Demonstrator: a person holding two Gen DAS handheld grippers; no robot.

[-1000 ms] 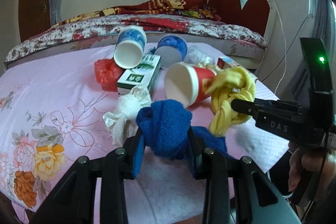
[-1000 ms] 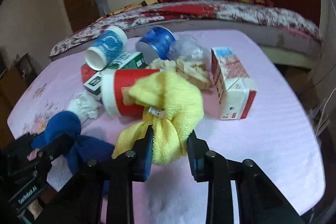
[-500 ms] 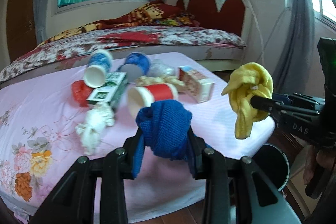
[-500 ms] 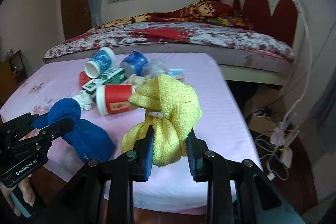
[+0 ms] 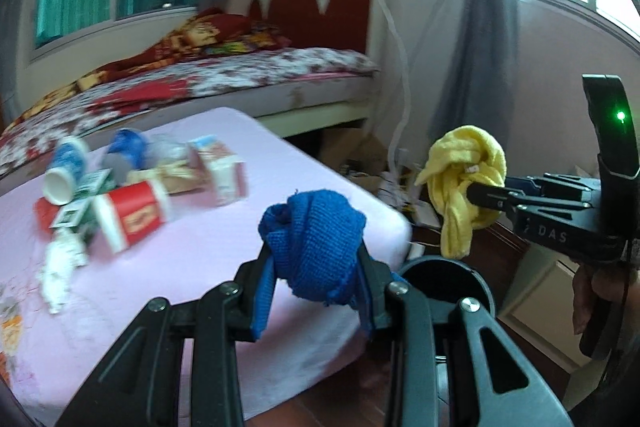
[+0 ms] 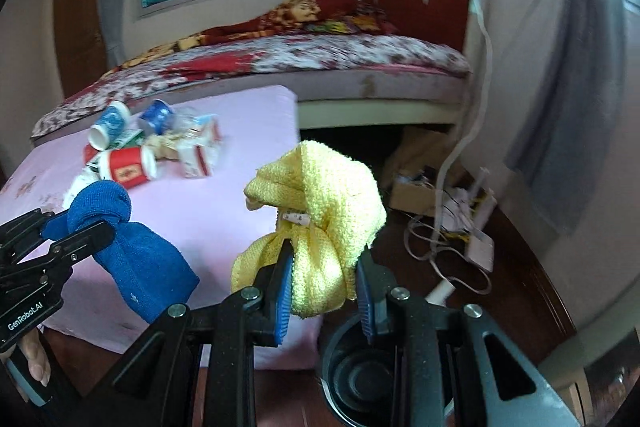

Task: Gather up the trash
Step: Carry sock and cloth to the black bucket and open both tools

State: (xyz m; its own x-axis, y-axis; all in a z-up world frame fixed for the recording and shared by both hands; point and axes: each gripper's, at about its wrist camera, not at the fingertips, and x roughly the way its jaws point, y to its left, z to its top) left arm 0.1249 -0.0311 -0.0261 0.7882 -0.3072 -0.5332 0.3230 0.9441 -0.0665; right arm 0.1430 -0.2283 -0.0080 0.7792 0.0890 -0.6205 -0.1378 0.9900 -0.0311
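Here, the left gripper (image 5: 316,263) clamps a knotted blue knit cloth (image 5: 314,243); the right gripper (image 6: 322,267) clamps a knotted yellow knit cloth (image 6: 320,211). Released off-centre, either could miss the round black bin (image 5: 444,277) below.

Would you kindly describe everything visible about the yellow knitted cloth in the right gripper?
The yellow knitted cloth is a soft, loosely woven rag tied into a bulky knot, with a small white tag showing at the knot. The right gripper is shut on its lower part, and a loose end hangs down on the left. It is held in the air beyond the corner of the pink table, above the round black bin, touching only the gripper.
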